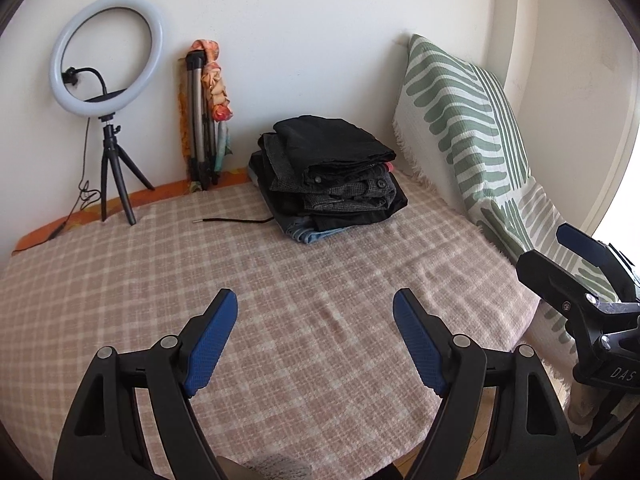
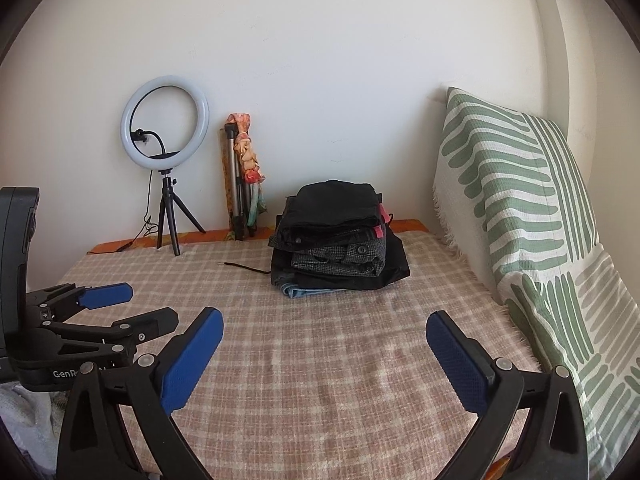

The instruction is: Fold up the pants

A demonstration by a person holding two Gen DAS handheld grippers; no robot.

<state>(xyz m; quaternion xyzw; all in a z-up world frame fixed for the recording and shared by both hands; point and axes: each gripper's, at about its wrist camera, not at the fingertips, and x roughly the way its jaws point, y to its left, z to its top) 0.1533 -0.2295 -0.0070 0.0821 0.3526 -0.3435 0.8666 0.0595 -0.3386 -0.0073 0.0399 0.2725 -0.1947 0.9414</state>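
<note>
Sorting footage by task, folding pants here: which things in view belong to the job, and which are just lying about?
Belongs to the job:
stack of folded pants
left tool, open
right tool, open
checked blanket, the work surface

Just lying about:
ring light
folded tripod
green-striped cushion
black cord

I am in a home, in what looks like a bedroom. Under me lies a bed with a pink checked blanket (image 1: 280,280). At two o'clock a green-and-white patterned cushion (image 1: 460,120) leans at the white wall. At twelve o'clock sits a stack of folded clothes (image 1: 328,176); at ten o'clock a ring light (image 1: 106,52) stands on a small tripod, a folded tripod (image 1: 198,120) beside it.
</note>
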